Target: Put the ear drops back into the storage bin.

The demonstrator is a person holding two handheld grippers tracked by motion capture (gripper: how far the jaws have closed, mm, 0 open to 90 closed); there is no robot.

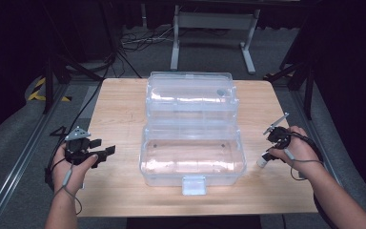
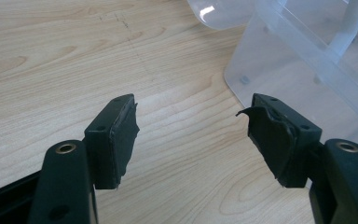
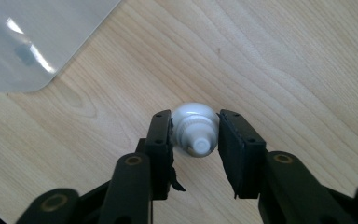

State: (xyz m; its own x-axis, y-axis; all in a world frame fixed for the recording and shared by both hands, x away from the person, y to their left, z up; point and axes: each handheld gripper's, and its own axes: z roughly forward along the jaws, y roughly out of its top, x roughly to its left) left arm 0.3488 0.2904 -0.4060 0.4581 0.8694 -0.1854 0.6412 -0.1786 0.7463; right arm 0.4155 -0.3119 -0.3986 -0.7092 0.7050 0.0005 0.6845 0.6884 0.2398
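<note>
- A small white bottle sits between the two black jaws of the right gripper, which pinch it from both sides; in the right gripper view its ribbed neck and narrow nozzle point toward the camera.
- In the high view the small white bottle shows as a short white shape just below the right gripper, at the table's right side, just beside the clear box.
- The bottle is plain white plastic, rounded in the body; no label can be made out.
- The wooden table lies under the bottle; whether the bottle touches the wood or is lifted off it cannot be told.
- The clear plastic box stands open in the middle of the table, its lid thrown back toward the far edge, with a latch tab at the front.
- Bare wood lies between the bottle and the table's right edge, and more toward the near edge.
- The left gripper hovers over the left side of the table, its jaws spread wide with nothing between them; the box's corner is near its right jaw.
- Open wood stretches to the left of the box.
</note>
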